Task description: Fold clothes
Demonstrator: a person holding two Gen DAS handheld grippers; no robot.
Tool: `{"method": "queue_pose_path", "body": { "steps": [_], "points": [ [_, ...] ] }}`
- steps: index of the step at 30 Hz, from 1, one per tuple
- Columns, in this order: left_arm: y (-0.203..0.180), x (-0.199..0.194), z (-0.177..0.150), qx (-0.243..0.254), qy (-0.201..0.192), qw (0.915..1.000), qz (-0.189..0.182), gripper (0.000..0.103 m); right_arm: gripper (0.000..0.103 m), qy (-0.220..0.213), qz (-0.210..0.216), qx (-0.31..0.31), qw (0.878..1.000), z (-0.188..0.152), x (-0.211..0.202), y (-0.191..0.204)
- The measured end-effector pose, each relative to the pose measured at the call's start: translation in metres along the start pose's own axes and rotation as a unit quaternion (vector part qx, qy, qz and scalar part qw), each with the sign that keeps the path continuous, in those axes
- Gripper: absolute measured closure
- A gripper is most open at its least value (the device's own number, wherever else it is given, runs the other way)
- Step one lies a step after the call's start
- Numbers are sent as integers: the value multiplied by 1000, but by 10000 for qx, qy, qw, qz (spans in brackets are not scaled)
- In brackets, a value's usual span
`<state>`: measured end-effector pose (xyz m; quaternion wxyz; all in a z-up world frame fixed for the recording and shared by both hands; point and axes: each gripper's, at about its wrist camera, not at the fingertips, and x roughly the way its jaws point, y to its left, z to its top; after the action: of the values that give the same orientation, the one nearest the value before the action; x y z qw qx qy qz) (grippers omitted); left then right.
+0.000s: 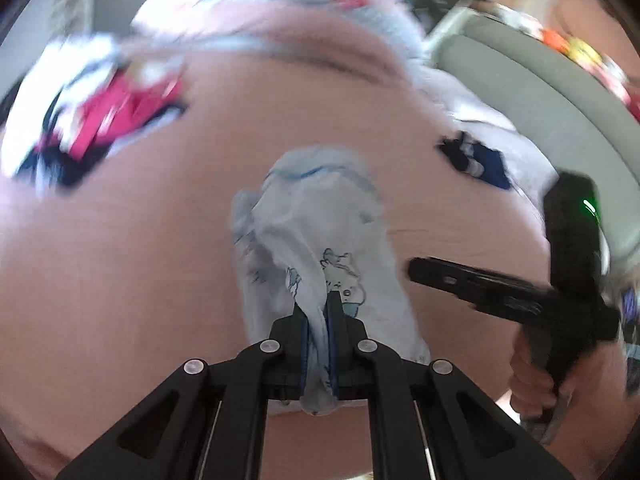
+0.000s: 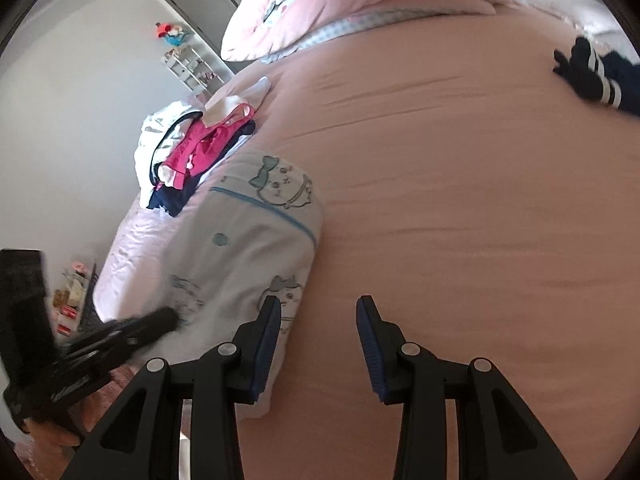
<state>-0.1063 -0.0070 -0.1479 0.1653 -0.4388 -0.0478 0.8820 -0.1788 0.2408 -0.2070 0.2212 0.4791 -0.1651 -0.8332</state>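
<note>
Your left claw (image 1: pixel 316 312) pinches a bunched fold of the pale blue printed garment (image 1: pixel 316 240); the cloth runs forward from its tips, thin, soft, crumpled, with cartoon prints and blue piping. Your right claw (image 2: pixel 319 344) stands spread, holding nothing; the same garment (image 2: pixel 248 248) lies just left of its left finger, smoother there, on the pink bedsheet (image 2: pixel 460 220). Far ahead-left of the right claw: a heap of pink, white and navy clothes (image 2: pixel 188 148). Ahead-right: a navy striped piece (image 2: pixel 588 76).

Pyjama top (image 2: pixel 256 248) on bed (image 2: pixel 460 220), clothes pile (image 2: pixel 192 152) behind it, socks (image 2: pixel 592 72) far right
</note>
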Motion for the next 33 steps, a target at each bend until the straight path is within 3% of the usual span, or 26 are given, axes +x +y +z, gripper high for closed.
{"method": "queue_pose_path", "body": {
  "steps": [4,8,10,13,15,18,19,21,26,28,29,31,33],
  "points": [
    [-34,11,11,460,-144,9982,-363,97,64,-83,10,234,9997,2,0,-6],
    [-59,30,19,581,-160,9944,-867,97,64,-76,-407,733,9964,1,-1,-35],
    [-68,47,21,584,30,9907,-1232,96,65,-85,-513,1136,9922,1,-7,-57],
    [-77,75,23,460,479,9839,-1658,96,65,-204,-573,1612,9851,4,-27,-85],
    [-68,75,23,173,531,9793,-1946,94,65,-123,-543,1621,9852,6,-32,-94],
    [-22,46,25,-619,-199,9723,-2244,87,65,0,-331,1779,9835,2,-31,-101],
    [-6,36,26,-877,-478,9696,-2234,86,65,29,-314,1723,9845,2,-28,-98],
    [20,28,27,-1144,-702,9734,-1859,86,65,87,-281,1613,9865,2,-23,-92],
    [34,66,28,-511,248,9967,-583,86,64,138,-208,1436,9893,1,-16,-84],
    [48,92,24,-763,771,9940,147,86,64,107,40,1556,9878,0,-17,-87],
    [50,92,25,-929,756,9927,110,86,64,95,219,1613,9866,-1,-17,-89],
    [36,67,34,-860,213,9959,172,87,64,94,502,1612,9856,-1,-13,-87],
    [9,44,38,-499,-332,9974,-403,87,64,141,439,1518,9873,-3,-9,-83]
  ]
}}
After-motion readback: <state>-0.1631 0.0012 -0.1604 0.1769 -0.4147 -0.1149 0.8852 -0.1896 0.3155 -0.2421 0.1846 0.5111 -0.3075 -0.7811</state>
